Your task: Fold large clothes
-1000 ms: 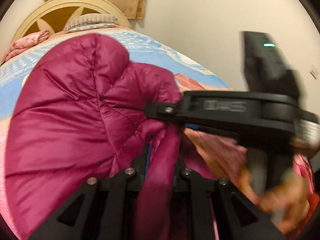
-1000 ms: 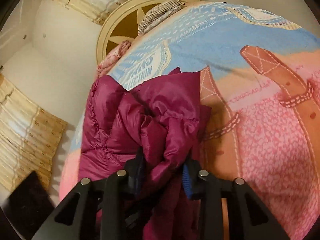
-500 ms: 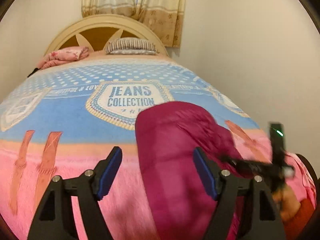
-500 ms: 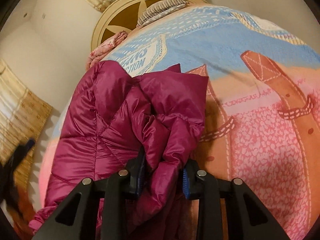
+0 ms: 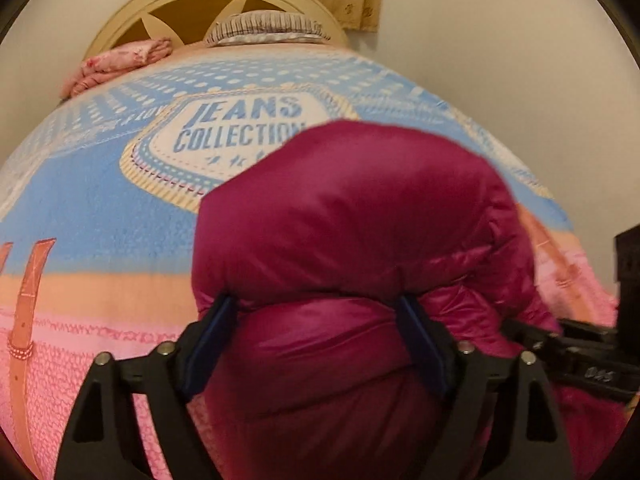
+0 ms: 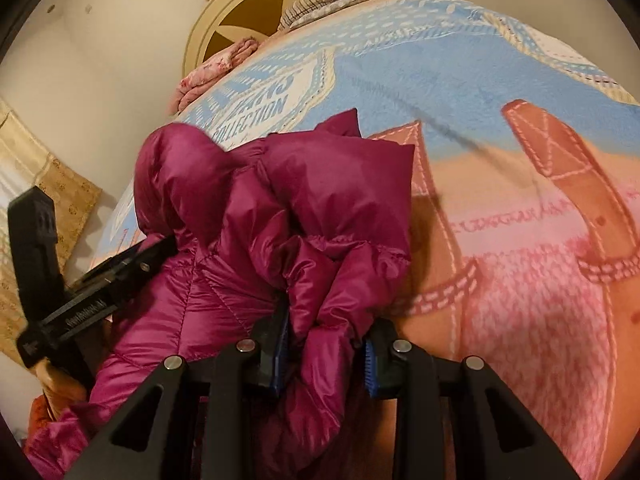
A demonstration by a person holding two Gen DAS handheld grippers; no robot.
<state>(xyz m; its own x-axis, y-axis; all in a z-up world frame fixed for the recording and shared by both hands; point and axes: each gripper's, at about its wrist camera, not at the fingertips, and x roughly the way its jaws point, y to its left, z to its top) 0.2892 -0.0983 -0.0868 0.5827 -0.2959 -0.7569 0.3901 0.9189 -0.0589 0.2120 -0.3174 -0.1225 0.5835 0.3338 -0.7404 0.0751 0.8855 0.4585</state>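
A magenta puffer jacket [image 5: 352,220] lies bunched on the bed near its front edge. My left gripper [image 5: 316,344] is open, its jaws wide apart on either side of a thick fold of the jacket. My right gripper [image 6: 324,344] is shut on a bunched piece of the jacket [image 6: 280,216]. The right gripper shows at the right edge of the left wrist view [image 5: 576,352]. The left gripper shows at the left of the right wrist view [image 6: 100,288], pushed into the jacket.
The bed carries a blue, orange and pink blanket [image 5: 88,216] printed "JEANS COLLECTION". A striped pillow [image 5: 264,28] and a pink folded cloth [image 5: 116,64] lie by the cream headboard [image 5: 200,4]. A pale wall [image 5: 500,40] stands to the right.
My left gripper let go of the jacket and opened, then moved forward so its jaws straddle a thick fold. My right gripper kept its hold and shifted slightly.
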